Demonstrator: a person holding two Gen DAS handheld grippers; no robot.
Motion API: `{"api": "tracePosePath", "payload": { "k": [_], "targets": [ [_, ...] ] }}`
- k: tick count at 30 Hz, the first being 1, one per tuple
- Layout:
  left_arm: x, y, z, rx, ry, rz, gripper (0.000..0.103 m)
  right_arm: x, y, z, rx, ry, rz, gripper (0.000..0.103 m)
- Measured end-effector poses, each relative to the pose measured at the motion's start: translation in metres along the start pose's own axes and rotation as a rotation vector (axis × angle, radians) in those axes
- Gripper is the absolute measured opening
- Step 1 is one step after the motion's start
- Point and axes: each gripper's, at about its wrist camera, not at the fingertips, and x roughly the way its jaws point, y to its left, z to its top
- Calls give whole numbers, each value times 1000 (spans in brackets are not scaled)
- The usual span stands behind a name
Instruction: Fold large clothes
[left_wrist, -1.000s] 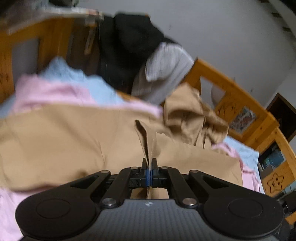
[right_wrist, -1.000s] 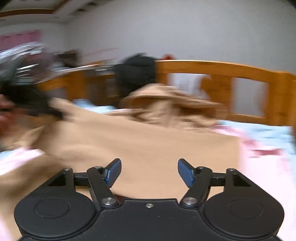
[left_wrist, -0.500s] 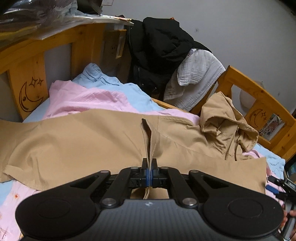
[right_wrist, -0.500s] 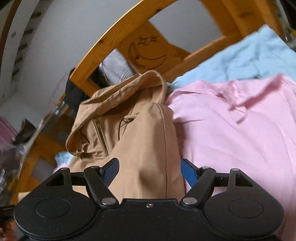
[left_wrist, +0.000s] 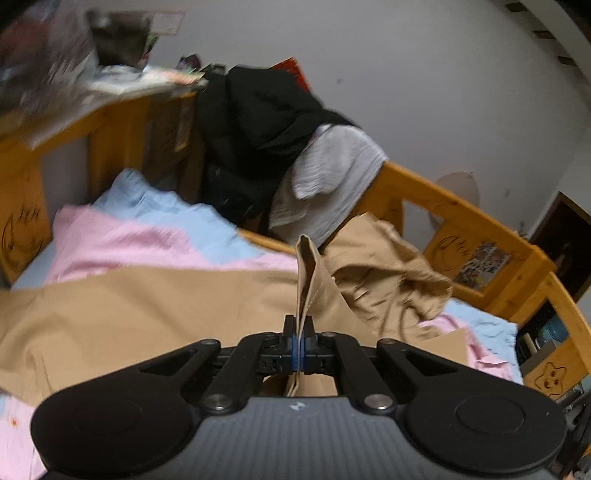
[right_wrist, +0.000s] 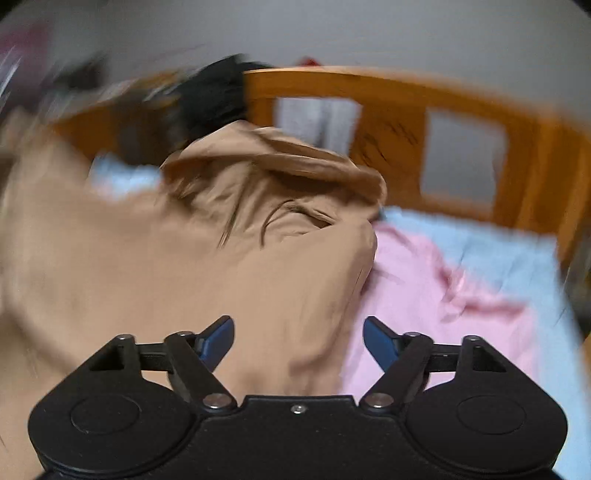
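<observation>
The left gripper (left_wrist: 298, 345) pinches a tan hooded jacket (left_wrist: 147, 306) fold; the right gripper (right_wrist: 298, 338), jaws apart, should grab the hem below evenly.

Matt tan cloth jacket (left_wrist: 147, 306); glossy orange wood bed frame (right_wrist: 388, 92).
</observation>
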Motion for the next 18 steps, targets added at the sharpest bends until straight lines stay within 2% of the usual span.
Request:
{"api": "tracePosePath", "payload": {
  "k": [1,4,7,10,12,15,18],
  "targets": [
    [-4,-8,5,10,-8,-8,0,-9,12,-10,-116,-14,1,80],
    [-15,-31,18,37,-38,-44,0,-20,41,-33,-361,-26,5,81],
    [-28,-58,28,70,-81,-86,0,-7,62,-43,-500,-29,-59,72],
    [-37,-83,33,95,-113,-138,0,3,60,-34,-453,-81,-194,49],
    [-41,-98,33,115,-126,-172,0,-1,45,-25,-357,-123,-265,16],
    [-39,-116,27,141,-131,-223,0,-15,13,-18,-218,-167,-346,6],
    [-24,-127,11,159,-104,-246,0,-24,-17,-28,-125,-153,-408,4]
  ]
}}
